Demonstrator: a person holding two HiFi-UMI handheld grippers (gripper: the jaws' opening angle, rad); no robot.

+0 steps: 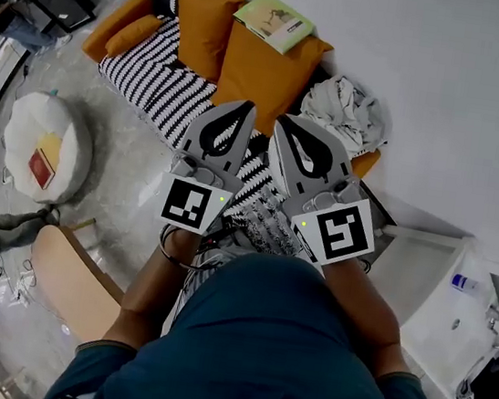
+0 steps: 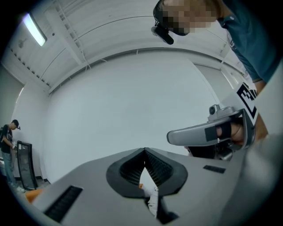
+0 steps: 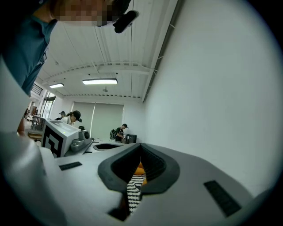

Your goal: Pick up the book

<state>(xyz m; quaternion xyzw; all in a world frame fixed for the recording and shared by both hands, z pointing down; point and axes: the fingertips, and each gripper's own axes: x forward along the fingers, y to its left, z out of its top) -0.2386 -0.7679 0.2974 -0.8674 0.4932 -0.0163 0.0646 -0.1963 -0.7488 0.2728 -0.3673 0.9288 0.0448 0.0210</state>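
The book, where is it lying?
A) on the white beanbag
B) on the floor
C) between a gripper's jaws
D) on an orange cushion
D: the book lies flat on top of the big orange cushion, up by the wall.

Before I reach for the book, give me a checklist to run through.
1. Book in view: ok, lying on the orange cushion.
2. Nothing on the book: ok.
3. Left tool open: not ok, shut and empty.
4. Right tool open: not ok, shut and empty.
5. Tools at the book: not ok, both short of it.
6. Graspable book edge: cannot tell.
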